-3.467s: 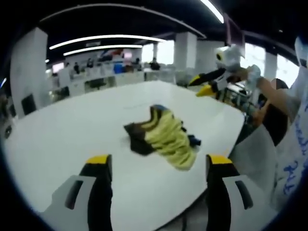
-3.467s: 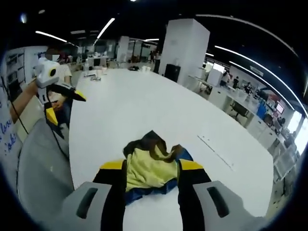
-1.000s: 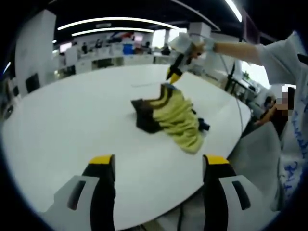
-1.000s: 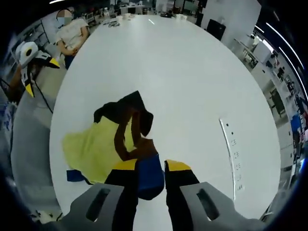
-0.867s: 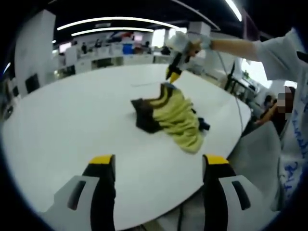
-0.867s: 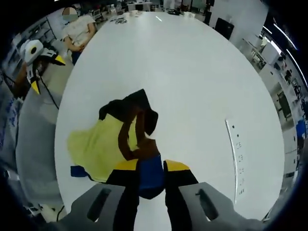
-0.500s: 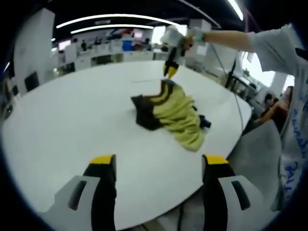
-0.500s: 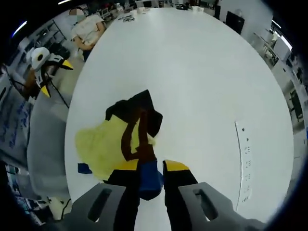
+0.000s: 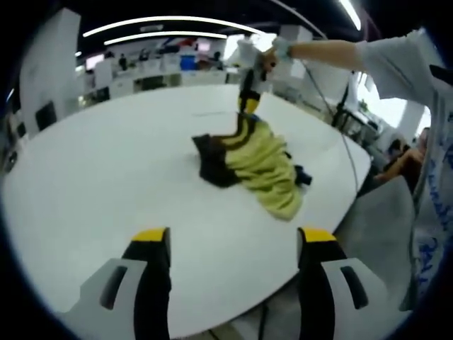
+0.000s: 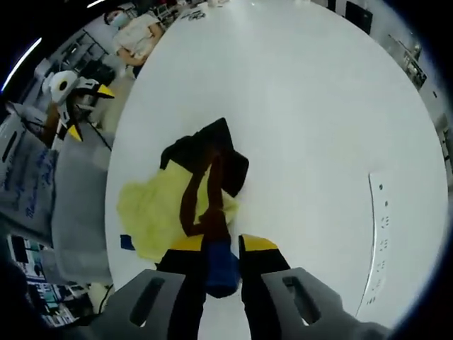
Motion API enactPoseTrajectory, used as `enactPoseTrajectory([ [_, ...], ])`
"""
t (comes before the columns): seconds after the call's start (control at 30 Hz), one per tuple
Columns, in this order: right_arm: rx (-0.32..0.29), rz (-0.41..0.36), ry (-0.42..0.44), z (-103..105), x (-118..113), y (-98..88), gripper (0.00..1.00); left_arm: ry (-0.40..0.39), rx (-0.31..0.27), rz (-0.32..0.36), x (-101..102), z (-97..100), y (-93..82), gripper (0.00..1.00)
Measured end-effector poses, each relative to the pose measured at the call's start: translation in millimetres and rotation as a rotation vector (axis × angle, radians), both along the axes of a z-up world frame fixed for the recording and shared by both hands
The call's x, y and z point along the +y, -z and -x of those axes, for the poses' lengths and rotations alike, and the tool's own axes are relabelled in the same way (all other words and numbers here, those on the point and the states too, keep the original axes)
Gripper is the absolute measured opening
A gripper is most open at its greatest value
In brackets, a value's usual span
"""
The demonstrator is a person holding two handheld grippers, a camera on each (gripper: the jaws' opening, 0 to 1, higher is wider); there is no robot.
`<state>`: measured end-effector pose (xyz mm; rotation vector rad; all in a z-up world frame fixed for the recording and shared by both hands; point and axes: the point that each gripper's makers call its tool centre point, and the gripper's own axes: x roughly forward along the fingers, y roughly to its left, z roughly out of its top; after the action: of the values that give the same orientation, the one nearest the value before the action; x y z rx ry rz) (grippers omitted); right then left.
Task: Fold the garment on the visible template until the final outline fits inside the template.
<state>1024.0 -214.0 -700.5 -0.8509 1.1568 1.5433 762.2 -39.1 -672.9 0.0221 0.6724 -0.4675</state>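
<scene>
A crumpled garment (image 9: 258,159), yellow with dark brown bands and a blue edge, lies near the right edge of a white table (image 9: 106,163). My left gripper (image 9: 230,244) is held open well short of it, with nothing between its jaws. My right gripper (image 9: 248,95) hangs over the garment's far end, held by a person's hand. In the right gripper view my right gripper (image 10: 221,246) is shut on the blue edge (image 10: 221,273) of the garment (image 10: 159,209), lifting it a little. My left gripper (image 10: 74,99) shows there off the table's edge.
A white strip with dark dots (image 10: 379,248) lies on the table (image 10: 304,106) to the right. The table's edge runs close beside the garment. A person's sleeve (image 9: 396,64) reaches in from the right. Another person (image 10: 134,32) sits at the far end.
My right gripper closed on the garment's blue edge and has risen, pulling that end upward. My left gripper has stayed open in about the same place.
</scene>
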Motion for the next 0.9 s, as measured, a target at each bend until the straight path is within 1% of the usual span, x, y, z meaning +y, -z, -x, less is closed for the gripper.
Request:
enactPoseTrajectory([
  [0.07, 0.019, 0.006, -0.003, 4, -1, 0.0, 0.16, 0.006, 0.002, -0.002, -1, -2.9, 0.2, 0.68],
  [0.13, 0.025, 0.008, -0.009, 7, -2, -0.3, 0.14, 0.011, 0.004, -0.004, -2, -5.5, 0.7, 0.68],
  [0.17, 0.025, 0.007, -0.014, 8, -2, -0.7, 0.13, 0.019, 0.003, -0.005, -4, -7.4, 1.1, 0.68],
  [0.27, 0.027, 0.005, -0.023, 5, -5, -3.8, 0.04, 0.046, 0.005, -0.009, -11, -10.2, 1.7, 0.67],
  [0.33, 0.017, -0.001, -0.029, 5, -6, -5.7, 0.04, 0.061, 0.005, -0.004, -15, -11.4, 1.4, 0.66],
  [0.37, 0.009, -0.005, -0.039, 6, -7, -7.1, 0.03, 0.070, 0.003, -0.004, -17, -12.4, 1.2, 0.66],
  [0.4, -0.009, -0.003, -0.043, 13, -10, -7.5, 0.03, 0.090, -0.001, -0.002, -20, -12.8, 0.6, 0.66],
  [0.53, -0.047, -0.013, -0.052, 17, -14, -11.3, 0.03, 0.128, -0.009, -0.001, -24, -18.1, -1.3, 0.63],
  [0.6, -0.080, -0.025, -0.060, 17, -14, -13.6, 0.03, 0.150, -0.023, -0.012, -25, -22.5, -4.4, 0.61],
  [0.63, -0.110, -0.038, -0.081, 18, -14, -14.7, 0.03, 0.161, -0.026, -0.028, -25, -25.1, -6.7, 0.60],
  [0.67, -0.116, -0.038, -0.085, 21, -18, -11.1, 0.03, 0.169, -0.029, -0.040, -25, -26.6, -7.8, 0.60],
  [0.77, -0.157, -0.038, -0.115, 30, -22, -13.9, 0.02, 0.196, -0.044, -0.074, -27, -34.3, -11.0, 0.61],
  [0.83, -0.180, -0.048, -0.127, 34, -22, -16.7, 0.02, 0.212, -0.047, -0.076, -30, -37.2, -12.1, 0.60],
  [0.87, -0.198, -0.058, -0.128, 29, -21, -18.6, 0.02, 0.227, -0.051, -0.076, -32, -39.2, -12.6, 0.59],
  [0.9, -0.206, -0.065, -0.131, 30, -20, -19.4, 0.02, 0.236, -0.050, -0.072, -34, -40.2, -12.8, 0.58],
])
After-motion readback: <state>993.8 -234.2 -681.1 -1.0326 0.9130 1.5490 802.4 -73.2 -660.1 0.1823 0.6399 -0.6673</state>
